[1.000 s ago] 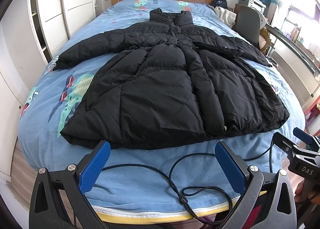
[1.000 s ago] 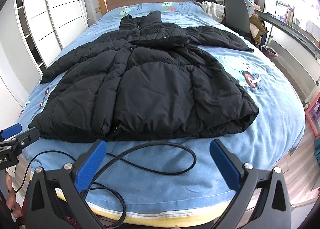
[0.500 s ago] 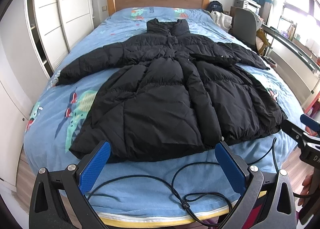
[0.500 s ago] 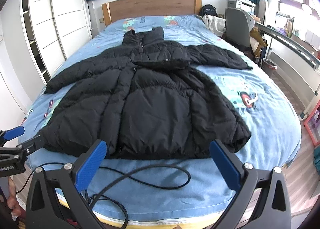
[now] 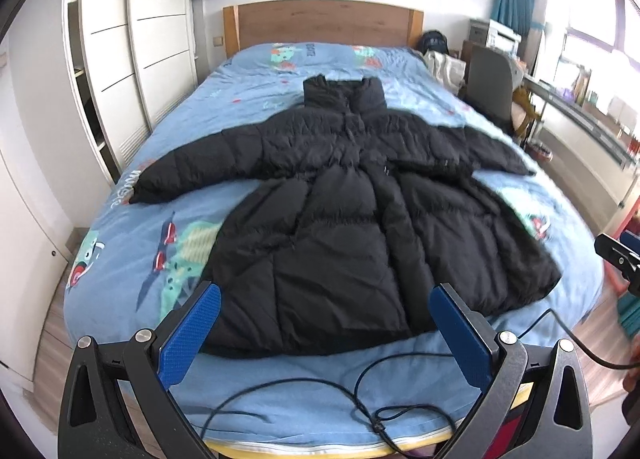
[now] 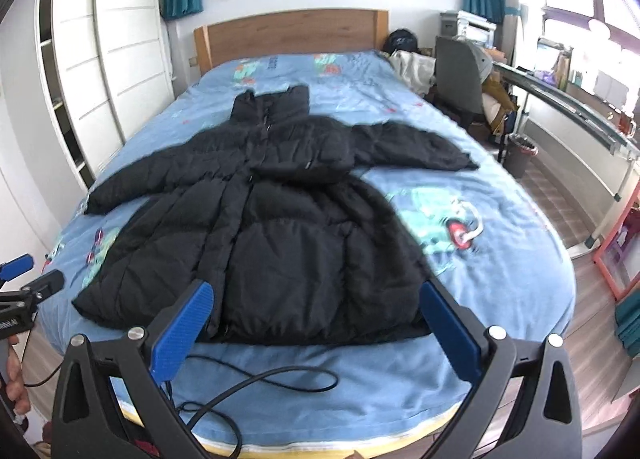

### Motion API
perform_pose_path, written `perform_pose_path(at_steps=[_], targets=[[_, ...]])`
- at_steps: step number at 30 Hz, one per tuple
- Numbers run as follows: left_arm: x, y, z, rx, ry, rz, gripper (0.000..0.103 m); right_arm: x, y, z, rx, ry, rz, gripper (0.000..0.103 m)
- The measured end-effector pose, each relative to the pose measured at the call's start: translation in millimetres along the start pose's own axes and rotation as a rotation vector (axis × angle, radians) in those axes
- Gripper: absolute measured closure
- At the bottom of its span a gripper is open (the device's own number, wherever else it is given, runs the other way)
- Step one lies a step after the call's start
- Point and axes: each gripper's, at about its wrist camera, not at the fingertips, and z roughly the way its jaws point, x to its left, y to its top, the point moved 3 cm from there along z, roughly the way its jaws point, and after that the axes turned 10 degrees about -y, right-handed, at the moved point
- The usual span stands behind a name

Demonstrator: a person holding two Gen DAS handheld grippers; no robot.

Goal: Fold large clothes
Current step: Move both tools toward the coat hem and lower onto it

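Note:
A large black puffer coat (image 5: 344, 195) (image 6: 280, 219) lies flat and face up on the bed, sleeves spread out to both sides, collar toward the headboard and hem toward me. My left gripper (image 5: 326, 301) hovers at the foot of the bed, just short of the hem, open with nothing between its blue pads. Over the same edge, my right gripper (image 6: 316, 295) is also open and holds nothing. Each gripper's tip shows at the side of the other's view.
The bed (image 5: 248, 107) (image 6: 500, 259) has a blue cartoon-print cover and a wooden headboard (image 5: 320, 29). Black cables (image 5: 360, 399) (image 6: 256, 383) loop on its near edge. White wardrobes (image 5: 132, 39) stand left; a grey chair (image 6: 456, 75) and a desk stand right.
Both grippers have drawn back and risen from the foot of the bed, so the coat looks smaller and more of the room shows. The coat has not moved.

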Motion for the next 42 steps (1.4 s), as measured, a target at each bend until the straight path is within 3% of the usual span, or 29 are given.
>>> perform_pose_path(at_steps=[7,12,16,20,24,32,36,42], targets=[[14.7,80.4,-51.4,-0.100,-0.059,-0.004,0.001,-20.8,75.6,-33.6,-0.108,0.015,-0.021,0.000],[15.1,139.7,-80.4,-0.148,-0.172,-0.024,0.001,-35.7,135.8,-53.7,-0.193,0.086,0.035,0.000],[10.1,188.4,-111.0,-0.220,-0.241,-0.003,0.001,-53.6,179.3,-66.3,-0.270,0.075,0.070,0.000],[8.6,233.3,-132.4,-0.311,-0.212,0.033,0.001,-73.1,220.3,-77.2,-0.341,0.032,0.086,0.000],[15.8,274.9,-120.1,-0.326,-0.178,0.034,0.001,-90.0,249.8,-70.0,-0.367,-0.016,0.093,0.000],[55.5,336.3,-47.9,-0.280,-0.081,-0.004,0.001,-118.8,281.3,28.6,-0.261,-0.068,0.142,0.000],[90.6,357.4,12.3,-0.237,-0.012,-0.072,0.001,-139.0,280.9,107.7,-0.159,-0.079,0.209,0.000],[134.6,350.8,101.6,-0.157,0.097,-0.145,0.001,-169.3,253.1,259.6,0.035,-0.090,0.334,0.000]])
